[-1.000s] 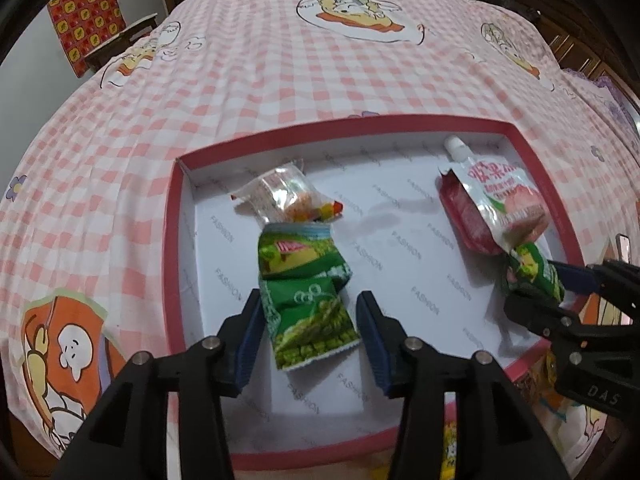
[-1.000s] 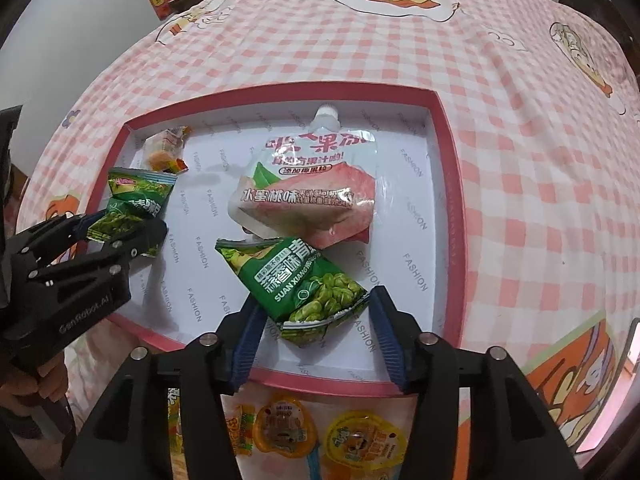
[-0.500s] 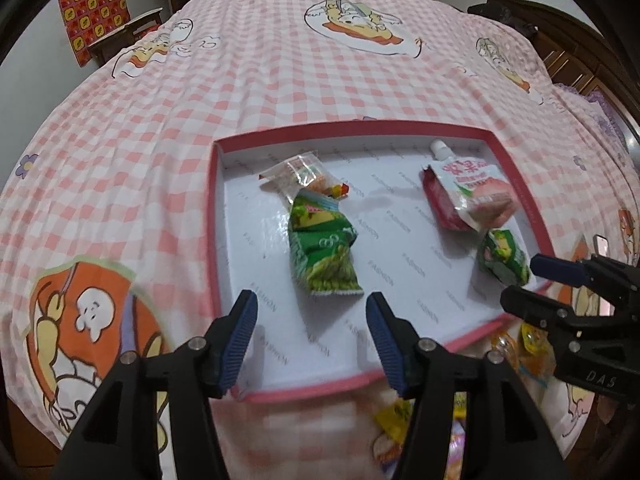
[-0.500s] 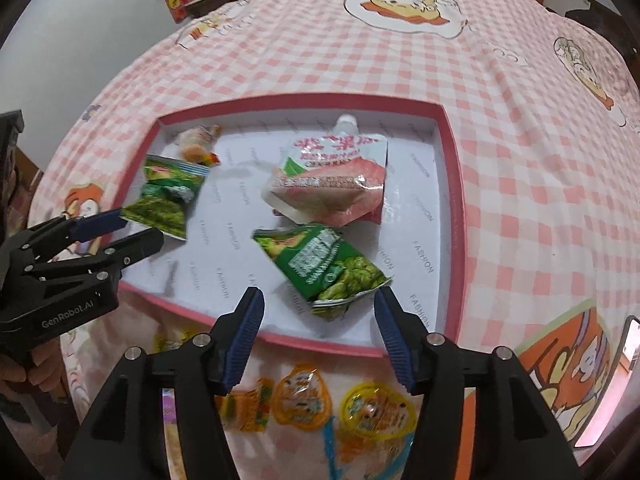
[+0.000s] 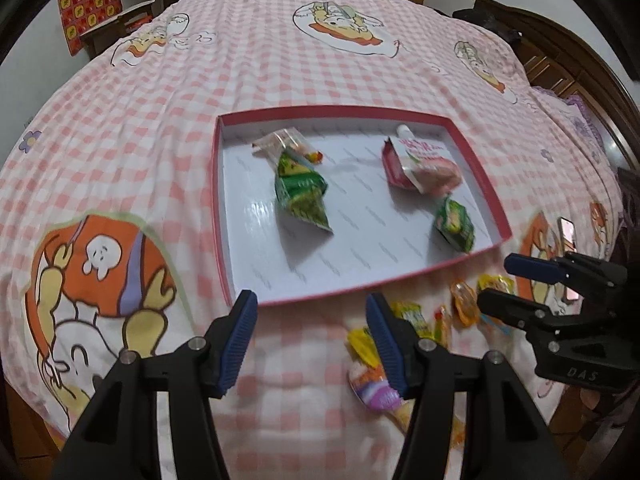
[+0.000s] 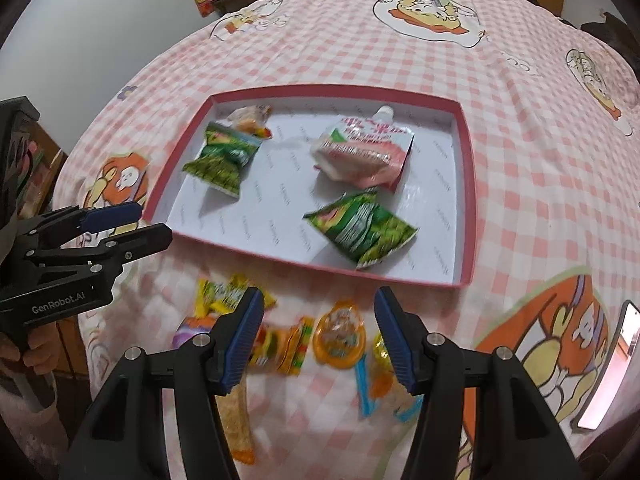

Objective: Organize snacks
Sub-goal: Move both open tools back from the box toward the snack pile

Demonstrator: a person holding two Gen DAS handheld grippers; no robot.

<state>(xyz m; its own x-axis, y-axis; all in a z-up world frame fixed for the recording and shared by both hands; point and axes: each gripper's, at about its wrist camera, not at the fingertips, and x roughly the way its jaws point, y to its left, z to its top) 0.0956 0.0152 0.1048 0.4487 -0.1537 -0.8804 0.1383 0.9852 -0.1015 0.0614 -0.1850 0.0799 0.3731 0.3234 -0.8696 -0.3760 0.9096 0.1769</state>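
A red-rimmed white tray lies on the pink checked bedspread. In it lie a green pea packet, a clear candy bag, a pink drink pouch and a second green packet. Several loose small snacks lie on the bedspread in front of the tray. My left gripper is open and empty, short of the tray's near rim. My right gripper is open and empty above the loose snacks.
A phone lies on the bedspread to the right of the tray. A dark wooden headboard runs along the far right. A chair with a red patterned cushion stands at the far left.
Both grippers have let go of their green packets in the tray and pulled back toward me, open. The loose snacks in front of the tray have come into view.
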